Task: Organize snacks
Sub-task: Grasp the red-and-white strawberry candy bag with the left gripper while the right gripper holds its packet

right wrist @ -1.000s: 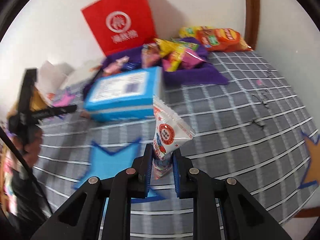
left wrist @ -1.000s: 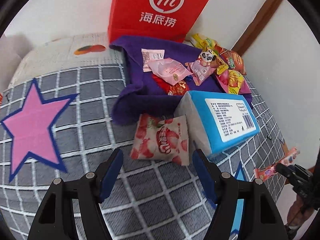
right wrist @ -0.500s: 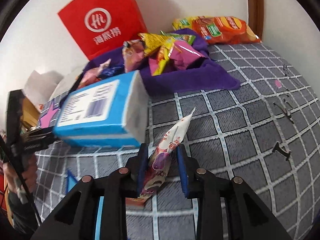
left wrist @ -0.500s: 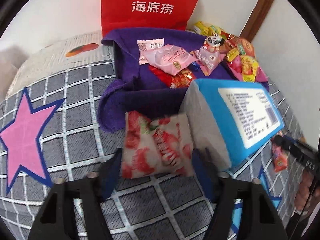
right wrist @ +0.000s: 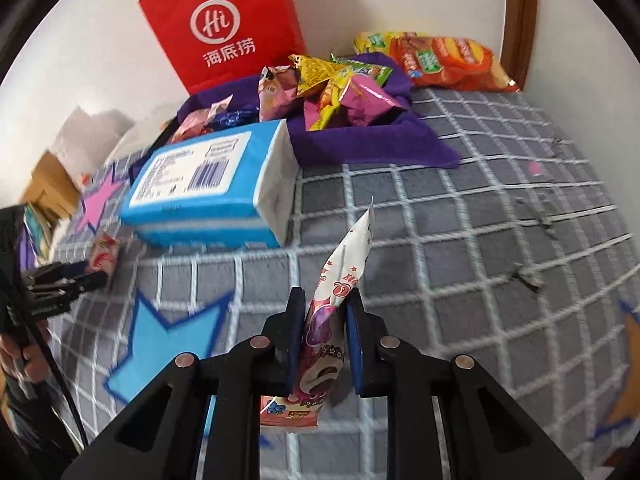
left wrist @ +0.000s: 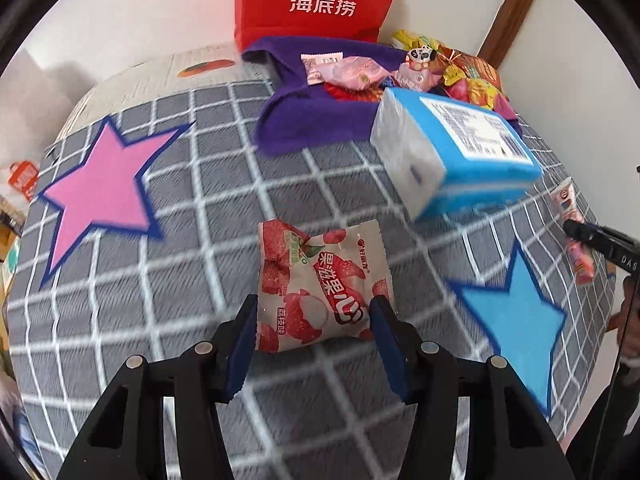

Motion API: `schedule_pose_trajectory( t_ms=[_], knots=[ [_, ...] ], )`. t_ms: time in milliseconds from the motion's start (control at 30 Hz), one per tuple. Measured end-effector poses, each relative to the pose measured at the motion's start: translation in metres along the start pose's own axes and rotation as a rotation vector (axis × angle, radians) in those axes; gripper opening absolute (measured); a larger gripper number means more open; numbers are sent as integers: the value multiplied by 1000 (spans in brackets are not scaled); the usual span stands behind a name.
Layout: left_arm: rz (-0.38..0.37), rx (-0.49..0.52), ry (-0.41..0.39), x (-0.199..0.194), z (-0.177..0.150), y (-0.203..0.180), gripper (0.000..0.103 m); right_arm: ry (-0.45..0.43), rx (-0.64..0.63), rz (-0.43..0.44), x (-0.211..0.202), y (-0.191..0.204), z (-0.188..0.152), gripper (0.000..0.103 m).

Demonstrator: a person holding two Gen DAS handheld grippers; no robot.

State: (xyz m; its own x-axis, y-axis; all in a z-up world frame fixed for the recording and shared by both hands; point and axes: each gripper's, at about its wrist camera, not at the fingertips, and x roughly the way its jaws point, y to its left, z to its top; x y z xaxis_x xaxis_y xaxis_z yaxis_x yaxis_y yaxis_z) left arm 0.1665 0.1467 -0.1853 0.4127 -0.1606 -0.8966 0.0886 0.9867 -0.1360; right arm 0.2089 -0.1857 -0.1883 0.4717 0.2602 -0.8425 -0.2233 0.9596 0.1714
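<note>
My left gripper (left wrist: pixel 312 328) is shut on a red-and-white strawberry candy packet (left wrist: pixel 320 284) and holds it above the checked grey cloth. My right gripper (right wrist: pixel 324 320) is shut on a long white-and-purple snack packet (right wrist: pixel 340 292) that stands up between the jaws. That packet also shows at the right edge of the left wrist view (left wrist: pixel 572 232). A heap of snack packets (right wrist: pixel 332 88) lies on a purple cloth (right wrist: pixel 360 144) at the back. A blue tissue pack (right wrist: pixel 212 188) lies in front of the heap.
A red paper bag (right wrist: pixel 228 24) stands against the wall behind the purple cloth. An orange chip bag (right wrist: pixel 448 64) lies at the back right corner. The checked cloth carries a pink star (left wrist: pixel 104 184) and a blue star (left wrist: pixel 516 320).
My left gripper closed on the strawberry packet and pulled it back from the purple cloth and tissue pack. My right gripper moved nearer the tissue pack, still holding its packet.
</note>
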Motion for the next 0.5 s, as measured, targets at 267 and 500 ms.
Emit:
schedule_pose_trajectory(
  t_ms=[267,500],
  knots=[
    [-2,-28,-32,0,-8,-5,70,46,-91,-46,18,9,-17,26],
    [74,-55,-45,12,-1,-16,84,-61,-34,-68,12,8,-31,68]
  ],
)
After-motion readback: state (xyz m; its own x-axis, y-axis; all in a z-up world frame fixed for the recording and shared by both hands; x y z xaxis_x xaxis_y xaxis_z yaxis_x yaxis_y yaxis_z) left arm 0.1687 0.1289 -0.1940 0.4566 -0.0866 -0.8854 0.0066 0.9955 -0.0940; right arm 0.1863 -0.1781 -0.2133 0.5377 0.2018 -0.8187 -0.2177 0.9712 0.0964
